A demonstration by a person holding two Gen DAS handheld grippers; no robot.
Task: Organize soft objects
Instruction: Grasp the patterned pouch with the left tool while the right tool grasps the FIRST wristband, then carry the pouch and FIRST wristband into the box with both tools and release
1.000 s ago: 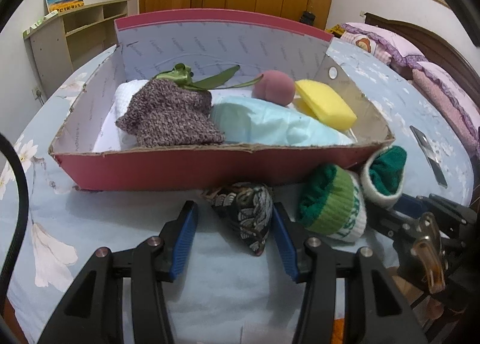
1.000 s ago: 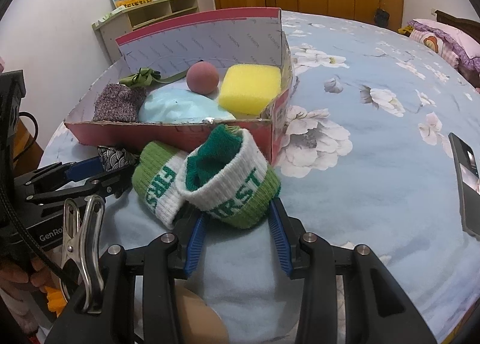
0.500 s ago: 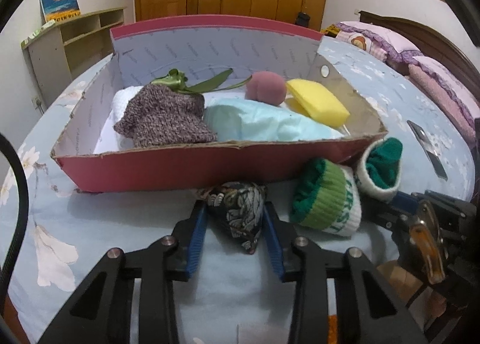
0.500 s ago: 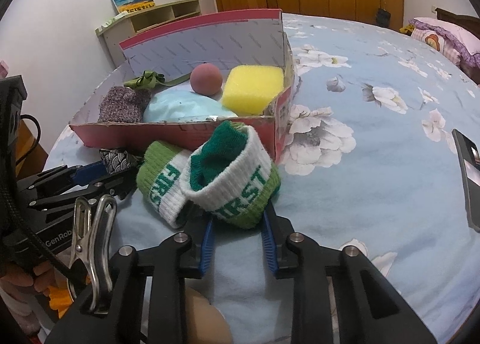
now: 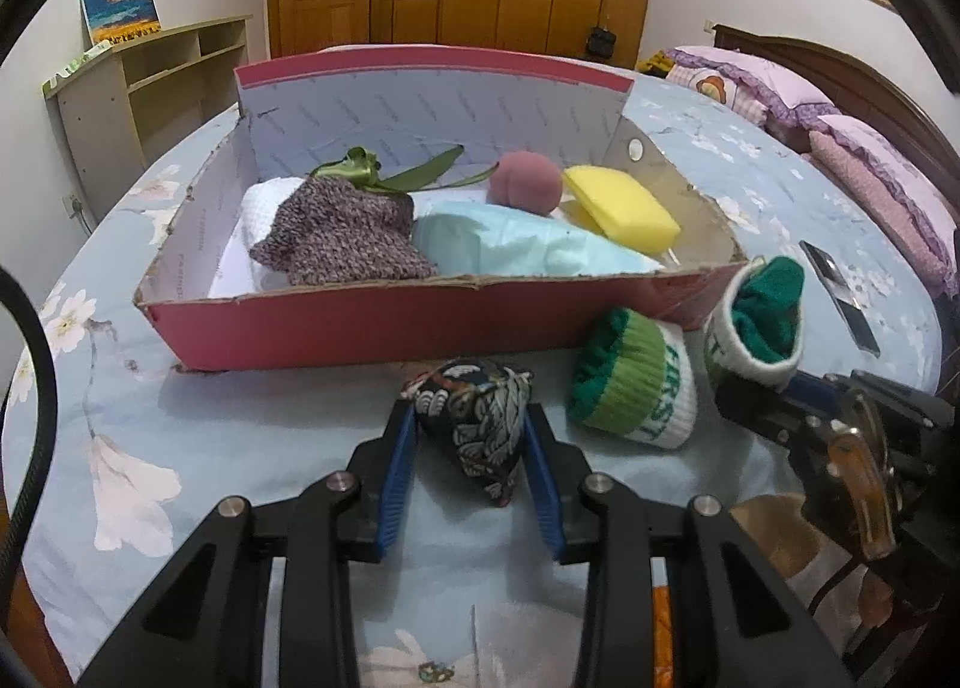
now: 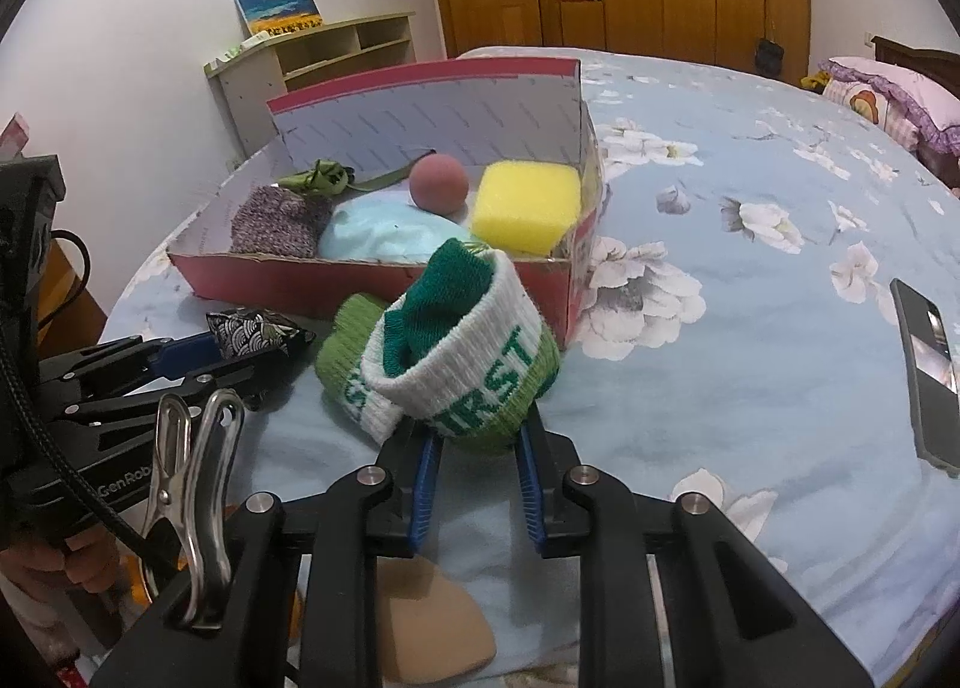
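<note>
Pinching a dark patterned pouch (image 5: 477, 424) between its blue pads, the left gripper (image 5: 471, 436) sits on the flowered blue cloth (image 5: 180, 430) just in front of the red box (image 5: 360, 328). The pouch's lower tip touches the cloth. To its right, the right gripper (image 6: 474, 436) is clamped on a green-and-white sock (image 6: 468, 352) printed "FIRST", whose dark green inside shows at the top. A second rolled sock (image 5: 633, 388) of the same kind lies just beside it on the cloth, close to the box's front wall.

Inside the box lie a purple knit piece (image 5: 348, 235), a light blue cloth bundle (image 5: 522, 244), a pink ball (image 5: 525, 187), a yellow sponge (image 5: 621, 202) and a green ribbon (image 5: 360, 169), over a white towel (image 5: 255, 232). A phone (image 6: 927, 364) lies on the cloth well to the right of the box.
</note>
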